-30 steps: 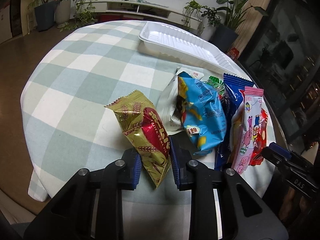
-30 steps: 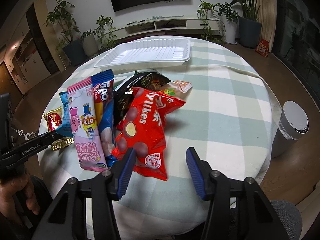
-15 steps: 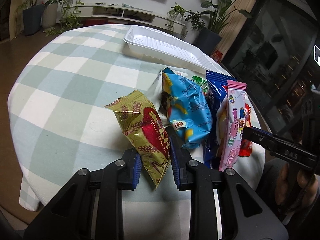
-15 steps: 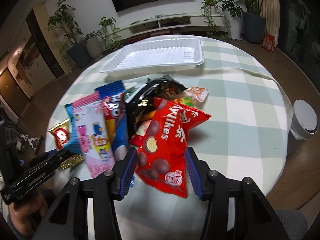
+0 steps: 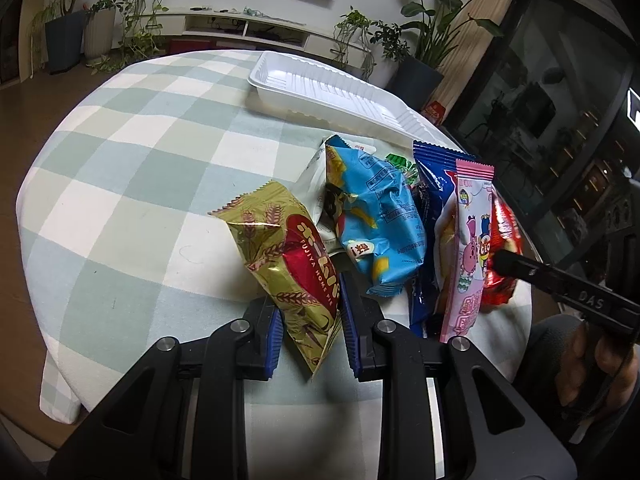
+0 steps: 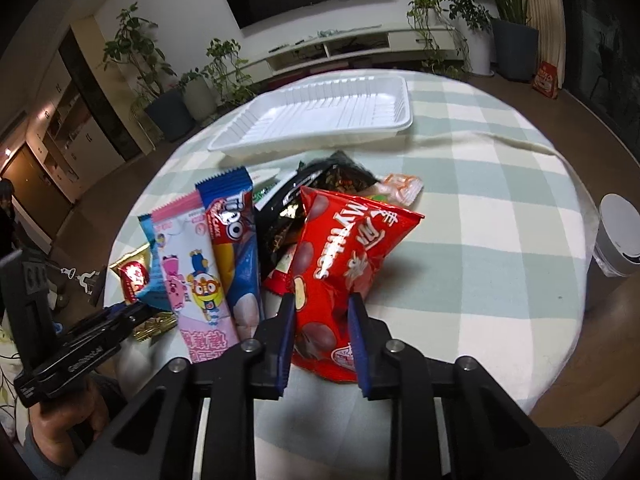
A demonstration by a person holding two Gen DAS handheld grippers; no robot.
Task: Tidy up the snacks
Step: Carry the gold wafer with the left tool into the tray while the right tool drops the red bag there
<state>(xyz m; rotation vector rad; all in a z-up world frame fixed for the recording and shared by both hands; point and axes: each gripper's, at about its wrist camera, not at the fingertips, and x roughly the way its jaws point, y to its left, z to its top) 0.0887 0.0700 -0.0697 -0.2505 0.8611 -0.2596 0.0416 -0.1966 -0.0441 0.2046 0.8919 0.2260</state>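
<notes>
- A white packet (image 5: 316,184) lies mostly hidden under the blue packet (image 5: 380,220); its print is unreadable.
- Left gripper (image 5: 310,316): clamped on the gold packet (image 5: 292,260), crinkled foil with a red oval, lifted above the checked tablecloth (image 5: 140,184).
- Right gripper (image 6: 322,320): jaws closing, pads pressing the red packet (image 6: 340,248) in the snack pile.
- White tray (image 6: 320,120): beyond the pile.

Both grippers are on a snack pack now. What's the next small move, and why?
Probably let the right gripper finish closing, then lift the red bag clear of the pile. Its jaws are closing with the bag's lower end between them, and the bag lies over the black packet. The left gripper already grips the gold pack, and the white tray behind is empty.
</notes>
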